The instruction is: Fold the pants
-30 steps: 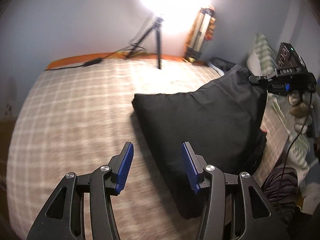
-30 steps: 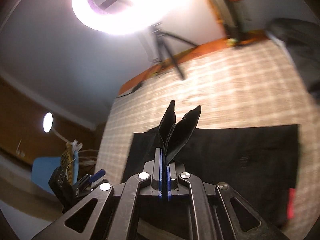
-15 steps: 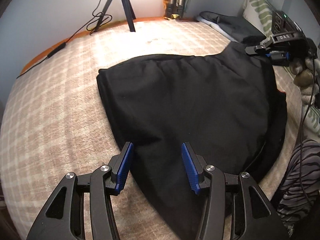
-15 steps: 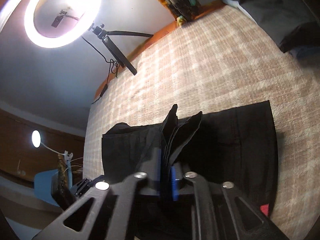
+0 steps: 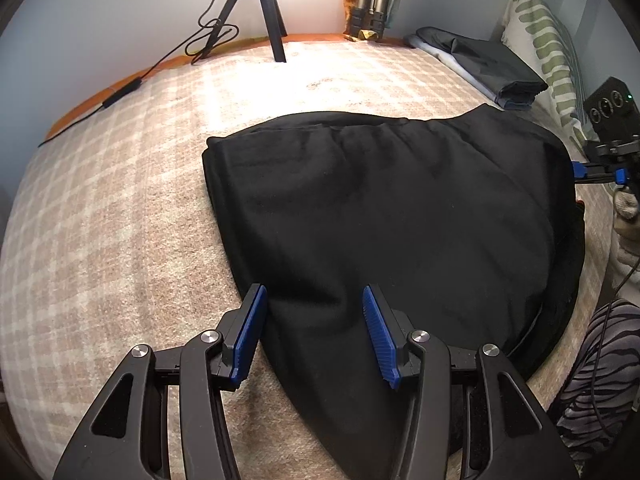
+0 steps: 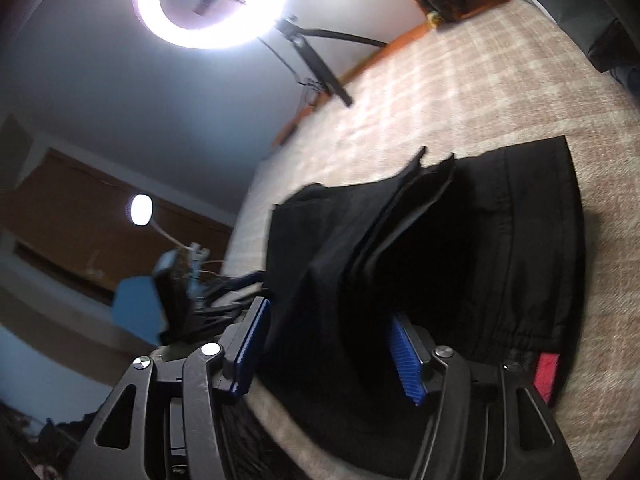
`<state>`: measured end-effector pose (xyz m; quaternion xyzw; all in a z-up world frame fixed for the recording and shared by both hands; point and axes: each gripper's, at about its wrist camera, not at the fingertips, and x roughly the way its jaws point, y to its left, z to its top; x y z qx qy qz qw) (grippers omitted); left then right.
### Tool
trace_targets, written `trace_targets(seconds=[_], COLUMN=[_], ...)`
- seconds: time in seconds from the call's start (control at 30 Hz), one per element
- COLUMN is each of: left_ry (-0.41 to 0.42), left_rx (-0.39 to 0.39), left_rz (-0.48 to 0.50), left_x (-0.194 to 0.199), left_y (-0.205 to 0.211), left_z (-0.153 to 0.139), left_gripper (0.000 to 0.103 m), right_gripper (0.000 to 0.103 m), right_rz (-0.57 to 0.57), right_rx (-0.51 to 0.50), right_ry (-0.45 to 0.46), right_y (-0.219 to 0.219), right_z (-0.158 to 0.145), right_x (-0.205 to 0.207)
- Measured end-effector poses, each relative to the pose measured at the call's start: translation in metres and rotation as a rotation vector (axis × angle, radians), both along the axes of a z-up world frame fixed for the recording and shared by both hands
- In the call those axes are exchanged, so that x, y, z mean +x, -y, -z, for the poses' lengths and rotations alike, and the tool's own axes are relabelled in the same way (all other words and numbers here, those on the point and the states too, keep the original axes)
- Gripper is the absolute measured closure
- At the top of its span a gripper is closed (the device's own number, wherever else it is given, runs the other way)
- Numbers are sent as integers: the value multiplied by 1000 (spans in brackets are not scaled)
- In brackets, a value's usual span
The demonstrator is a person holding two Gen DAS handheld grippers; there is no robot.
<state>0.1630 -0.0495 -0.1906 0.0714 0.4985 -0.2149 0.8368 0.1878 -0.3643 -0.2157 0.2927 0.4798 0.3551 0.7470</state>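
Checked bedspread (image 5: 120,200) under one pair of black pants (image 5: 400,208), folded over, and both my grippers spread wide: left gripper (image 5: 312,332) straddling its near edge, right gripper (image 6: 328,344) with loose cloth between its blue pads.

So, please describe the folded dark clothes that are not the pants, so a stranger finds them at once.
Start at the checked bedspread and follow it to the far right corner, beside the pillow with green leaf marks. There lies a small flat stack of folded dark grey clothes. Unlike the big black pants in the middle, it is neat, greyer, and far from both grippers.
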Motion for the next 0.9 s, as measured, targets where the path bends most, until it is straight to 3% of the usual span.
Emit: trace_targets(seconds=[0.03, 0.13, 0.2, 0.27, 0.37, 0.47, 0.5, 0.57, 0.7, 0.77, 0.8, 0.83, 0.87, 0.9], left_ry=[-2, -13, -12, -7, 8, 33, 38, 49, 59, 65, 66, 67, 70, 76], left_rx=[-2, -18, -30, -41, -41, -14, -8, 5, 22, 24, 19, 13, 9, 9], left_rz=[-2, -14, -28, -46, -44, -24, -19, -3, 34, 52, 61, 75, 93, 108], left_x=[0, 2, 2, 1, -3, -9, -10, -14, -19, -23, -25, -28, -31, -34], left_y=[0, -3, -6, -9, -10, -7, -7, -3, 7, 13, 16, 21, 27, 32], left_z=[0, -1, -4, -7, -12, -17, -18, -19, -21, -23, -25, -27, -30, -33], left_gripper=[55, 55, 55, 55, 55, 55, 55, 55, 55, 55, 55, 55, 55, 55], right_gripper=[27, 26, 40, 73, 94, 102, 102, 102, 102, 90, 79, 55, 48, 47], right_rz=[-3, -38, -58, -79, -82, -43, -39, -35, 2, -2, 14, 31, 52, 73], right_rx=[-16, -117, -202, -273, -322, -188, -139, -153, -341, -380, -353, -321, -282, -233], right_ry=[16, 52, 53, 30, -21, -116, -125, -113, -179, -181, -178, -172, -156, -127], right_y=[0, -12, -23, -31, -37, -33, -30, -25, -9, -4, 1, 4, 9, 14], right_z=[-2, -6, -4, 1, 5, -10, -20, -34, -17, -9, -7, -8, -8, -8], right_x=[-3, -10, -11, -10, -8, -9, -11, -15, -14, -14, -13, -12, -11, -9])
